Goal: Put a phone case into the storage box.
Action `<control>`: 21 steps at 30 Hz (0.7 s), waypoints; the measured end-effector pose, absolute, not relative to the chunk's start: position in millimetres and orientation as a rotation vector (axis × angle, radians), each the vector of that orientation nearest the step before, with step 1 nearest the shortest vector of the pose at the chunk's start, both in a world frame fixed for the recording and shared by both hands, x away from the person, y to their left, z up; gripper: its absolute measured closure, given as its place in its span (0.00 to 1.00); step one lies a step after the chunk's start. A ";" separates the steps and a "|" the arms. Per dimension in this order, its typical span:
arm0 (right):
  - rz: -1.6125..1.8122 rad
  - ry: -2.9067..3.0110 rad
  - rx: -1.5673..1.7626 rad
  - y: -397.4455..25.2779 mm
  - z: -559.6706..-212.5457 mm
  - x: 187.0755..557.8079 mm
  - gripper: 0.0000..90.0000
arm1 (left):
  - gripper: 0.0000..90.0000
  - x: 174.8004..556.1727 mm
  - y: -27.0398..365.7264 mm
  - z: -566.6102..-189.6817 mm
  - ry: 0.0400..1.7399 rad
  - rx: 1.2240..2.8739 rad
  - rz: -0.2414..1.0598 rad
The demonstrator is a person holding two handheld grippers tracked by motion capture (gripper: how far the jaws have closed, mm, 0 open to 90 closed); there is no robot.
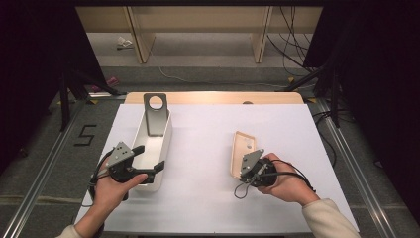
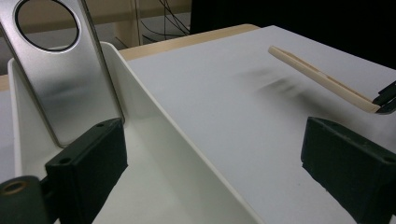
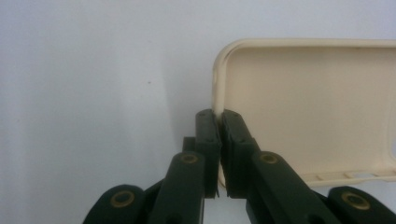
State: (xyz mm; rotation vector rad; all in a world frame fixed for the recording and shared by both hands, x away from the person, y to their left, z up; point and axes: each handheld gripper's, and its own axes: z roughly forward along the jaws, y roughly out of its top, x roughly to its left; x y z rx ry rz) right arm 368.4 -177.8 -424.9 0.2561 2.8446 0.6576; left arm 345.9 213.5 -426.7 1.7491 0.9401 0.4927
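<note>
A white oblong bin (image 1: 167, 141) stands on the left of the table, and a grey metal stand (image 1: 155, 116) with a round hole leans in its far end. My left gripper (image 1: 151, 156) is open across the bin's right wall near its front end. In the left gripper view (image 2: 215, 140) one jaw is inside the bin (image 2: 154, 116) and the other is over the mat, with the stand (image 2: 70, 84) ahead. My right gripper (image 1: 241, 172) is shut on the rim of a beige phone case (image 1: 242, 144). The right gripper view shows the jaws (image 3: 220, 123) pinching the case (image 3: 308, 102) at its edge. The case (image 2: 317, 74) is tilted above the mat.
A white mat (image 1: 208, 124) covers the table, and a strip of bare wood (image 1: 213, 97) shows at its far edge. Dark stands and cables line both sides of the table. A wooden shelf unit (image 1: 198, 25) stands on the floor beyond it.
</note>
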 end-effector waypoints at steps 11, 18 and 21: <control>0.731 2.824 0.244 -169.1 -424.6 363.4 0.97 | 0.09 347.2 210.2 -425.2 0.961 1.754 0.487; 0.768 2.813 0.235 -164.3 -422.5 359.8 0.97 | 0.12 351.5 196.5 -413.0 0.939 1.748 0.472; 0.779 2.812 0.230 -161.9 -421.9 358.3 0.97 | 0.14 354.6 185.8 -407.0 0.932 1.754 0.459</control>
